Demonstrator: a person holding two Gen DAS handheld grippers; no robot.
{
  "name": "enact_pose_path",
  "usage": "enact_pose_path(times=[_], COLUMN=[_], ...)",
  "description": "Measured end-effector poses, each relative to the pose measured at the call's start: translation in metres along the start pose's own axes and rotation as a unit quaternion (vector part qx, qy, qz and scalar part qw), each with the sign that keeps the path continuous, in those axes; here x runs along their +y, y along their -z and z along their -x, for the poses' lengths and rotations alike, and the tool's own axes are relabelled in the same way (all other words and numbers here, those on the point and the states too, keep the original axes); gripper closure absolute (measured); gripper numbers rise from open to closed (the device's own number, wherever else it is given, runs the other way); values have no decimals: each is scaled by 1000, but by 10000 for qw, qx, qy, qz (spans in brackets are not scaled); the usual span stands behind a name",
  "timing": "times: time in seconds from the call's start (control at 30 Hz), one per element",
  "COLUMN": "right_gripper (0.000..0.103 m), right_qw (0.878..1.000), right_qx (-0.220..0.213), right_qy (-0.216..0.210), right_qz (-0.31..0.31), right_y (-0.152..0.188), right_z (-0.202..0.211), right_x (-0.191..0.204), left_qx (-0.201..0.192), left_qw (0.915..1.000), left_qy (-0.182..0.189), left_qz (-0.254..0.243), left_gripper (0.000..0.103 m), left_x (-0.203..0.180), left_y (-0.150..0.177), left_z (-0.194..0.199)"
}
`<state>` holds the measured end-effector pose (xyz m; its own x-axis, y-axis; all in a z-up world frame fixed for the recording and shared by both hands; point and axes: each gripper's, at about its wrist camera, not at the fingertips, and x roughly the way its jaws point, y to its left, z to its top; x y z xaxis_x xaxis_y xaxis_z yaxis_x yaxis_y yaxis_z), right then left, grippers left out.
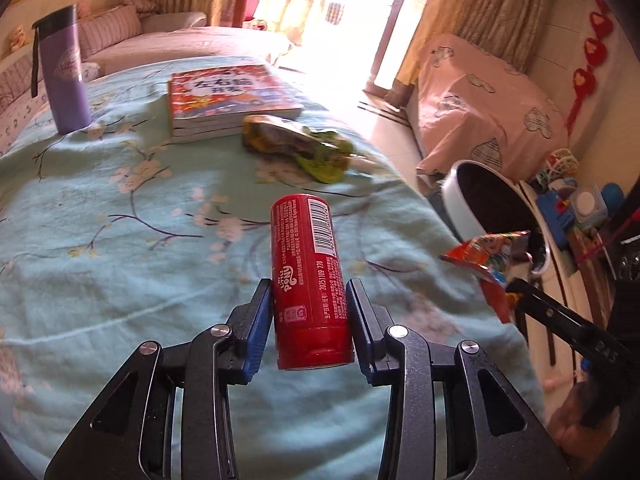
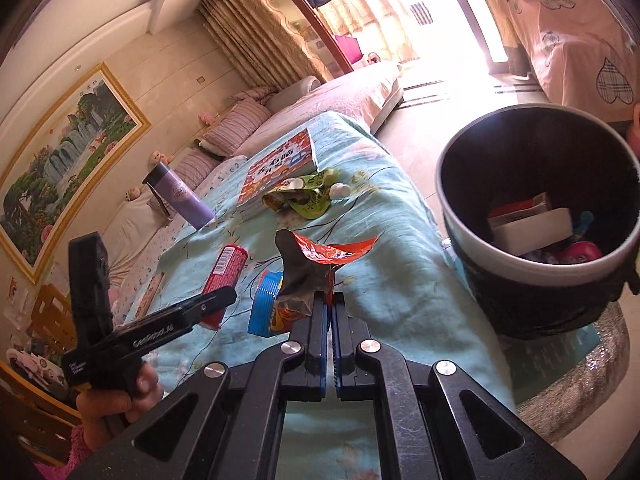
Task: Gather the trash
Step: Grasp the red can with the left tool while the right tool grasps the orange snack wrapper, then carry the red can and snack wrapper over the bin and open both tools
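My left gripper (image 1: 309, 292) is shut on a red can (image 1: 308, 276), which points forward above the teal cloth; the can also shows in the right wrist view (image 2: 222, 276). My right gripper (image 2: 329, 300) is shut on an orange snack wrapper (image 2: 316, 264), held above the table edge, left of the bin; the wrapper also shows in the left wrist view (image 1: 490, 252). The dark trash bin (image 2: 536, 280) with a white rim stands beside the table and holds boxes and wrappers. A green crumpled wrapper (image 1: 300, 144) lies on the cloth beside the books.
A stack of books (image 1: 228, 100) and a purple tumbler (image 1: 66, 76) stand on the teal tablecloth (image 1: 120, 220). A blue ridged lid (image 2: 266, 304) lies under the orange wrapper. A sofa and a pink-covered piece of furniture (image 1: 480, 108) lie beyond.
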<state>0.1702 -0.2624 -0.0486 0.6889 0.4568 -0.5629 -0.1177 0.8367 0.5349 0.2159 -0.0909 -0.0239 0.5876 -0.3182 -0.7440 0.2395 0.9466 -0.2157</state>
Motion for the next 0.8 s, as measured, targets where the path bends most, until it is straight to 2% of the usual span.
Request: enact_pose_path(times=[0.4,0.8], right_gripper=[101,101], right_qw=[9993,9979], right_qx=[-250,-465], right_qy=[205,401], right_qz=[-165,-228], right_y=[9,8], right_z=[35,62], right_x=[-23,-47], left_qx=[71,21], left_qw=[9982,9963], left_qy=[220,334], left_qz=[-545,-787], left_gripper=[68,68], left_x=[-60,-95], left_y=[17,8], left_z=[4,1])
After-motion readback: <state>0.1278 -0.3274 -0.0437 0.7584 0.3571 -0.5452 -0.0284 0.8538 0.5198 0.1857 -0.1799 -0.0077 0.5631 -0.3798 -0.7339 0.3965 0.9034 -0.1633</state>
